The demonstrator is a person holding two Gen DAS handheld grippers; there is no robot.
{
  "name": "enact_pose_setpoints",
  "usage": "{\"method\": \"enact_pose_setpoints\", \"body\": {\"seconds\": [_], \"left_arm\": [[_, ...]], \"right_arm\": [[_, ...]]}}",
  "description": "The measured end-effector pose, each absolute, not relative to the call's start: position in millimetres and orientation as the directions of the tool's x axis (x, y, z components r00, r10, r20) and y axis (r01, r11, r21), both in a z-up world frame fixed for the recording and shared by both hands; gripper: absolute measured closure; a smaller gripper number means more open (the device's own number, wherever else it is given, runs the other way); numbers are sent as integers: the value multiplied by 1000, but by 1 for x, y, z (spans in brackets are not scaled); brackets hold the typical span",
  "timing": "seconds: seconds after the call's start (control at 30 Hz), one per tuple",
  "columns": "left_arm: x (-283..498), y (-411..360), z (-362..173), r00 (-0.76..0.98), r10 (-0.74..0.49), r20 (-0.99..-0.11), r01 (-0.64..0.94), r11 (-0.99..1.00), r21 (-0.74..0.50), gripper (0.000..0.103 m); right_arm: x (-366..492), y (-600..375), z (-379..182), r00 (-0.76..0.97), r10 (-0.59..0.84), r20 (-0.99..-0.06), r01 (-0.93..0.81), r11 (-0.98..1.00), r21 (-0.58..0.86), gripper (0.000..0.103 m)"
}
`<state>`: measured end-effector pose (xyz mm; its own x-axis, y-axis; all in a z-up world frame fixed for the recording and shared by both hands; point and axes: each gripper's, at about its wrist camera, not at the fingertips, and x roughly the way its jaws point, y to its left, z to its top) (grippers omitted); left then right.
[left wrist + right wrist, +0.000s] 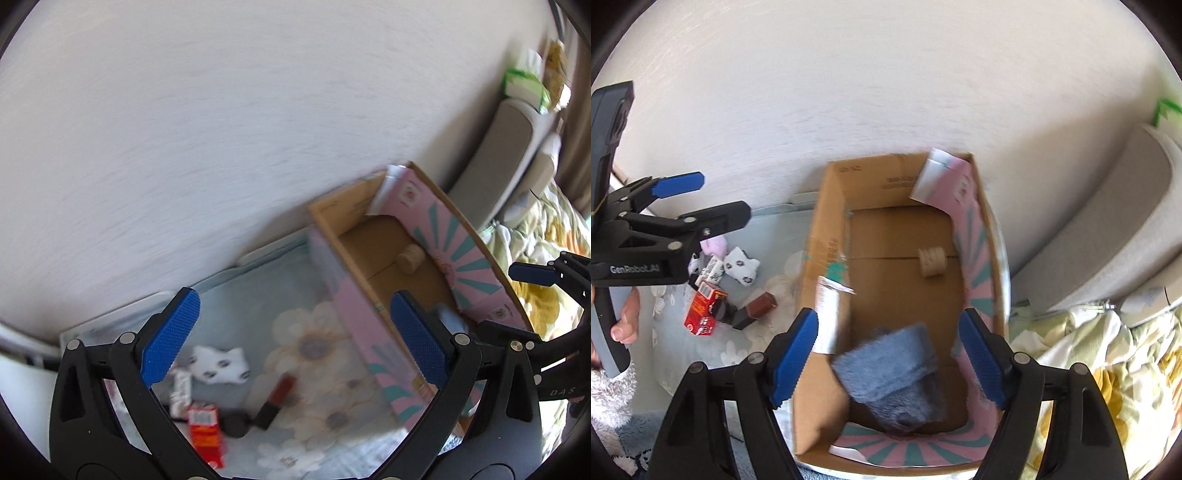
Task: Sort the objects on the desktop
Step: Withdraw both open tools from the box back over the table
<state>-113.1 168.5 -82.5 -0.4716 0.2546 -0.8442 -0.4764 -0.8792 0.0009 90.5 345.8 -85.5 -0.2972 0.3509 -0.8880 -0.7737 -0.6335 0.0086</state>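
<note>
Left gripper (pixel 295 338) gapes wide and empty; below its left finger lie a white patterned sock (pixel 221 365) and red carton (pixel 205 430). Right gripper (pixel 889 360) stands open above the cardboard box (pixel 827 236), blue fuzzy cloth (pixel 890 373) beneath its fingers, untouched.

Bright daylight, motion blur, fisheye warping

One box (pixel 827 236) (two items inside)

Left wrist view steeply down, cardboard box (pixel 399 258) right of jaws, right wrist view close above it, between jaws, both sharing box.
</note>
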Motion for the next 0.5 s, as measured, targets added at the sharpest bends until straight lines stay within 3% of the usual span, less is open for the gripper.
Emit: {"method": "enact_pose_setpoints", "body": {"seconds": [0.37, 0.5], "left_arm": [[-96, 39, -61, -562, 164, -811, -265, -964, -11, 0], [-86, -12, -60, -584, 78, -808, -164, -986, 24, 0]], "right_arm": [[28, 305, -72, -364, 336, -869, -665, -747, -11, 28], [11, 293, -73, -377, 330, -865, -640, -769, -14, 28]]}}
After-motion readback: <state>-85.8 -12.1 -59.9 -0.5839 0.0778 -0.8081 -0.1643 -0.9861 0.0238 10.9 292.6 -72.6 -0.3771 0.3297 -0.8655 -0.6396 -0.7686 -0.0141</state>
